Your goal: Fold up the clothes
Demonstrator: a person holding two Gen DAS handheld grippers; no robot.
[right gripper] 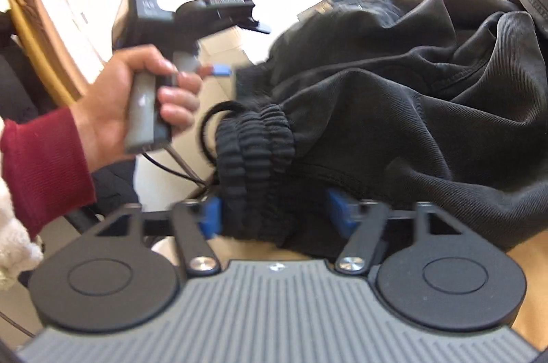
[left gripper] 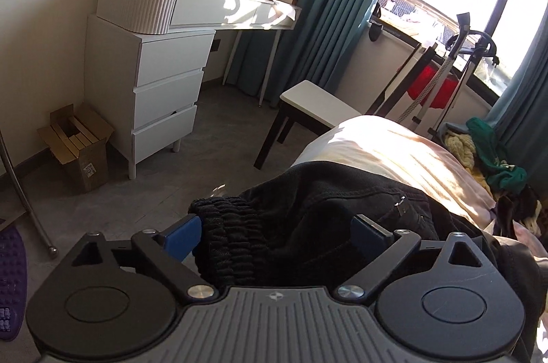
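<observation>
Black cotton trousers with a stretchy ribbed waistband (left gripper: 308, 219) are bunched between the blue pads of both grippers. The left gripper (left gripper: 277, 234) has its fingers wide apart, with the ribbed band lying against the left pad. The right gripper (right gripper: 274, 214) also has its fingers apart, and the band sits between them. The person's left hand (right gripper: 137, 99) holds its grey handle. The trousers lie on the pale bed (left gripper: 394, 147). A white dresser with drawers (left gripper: 154, 82) stands by the wall.
</observation>
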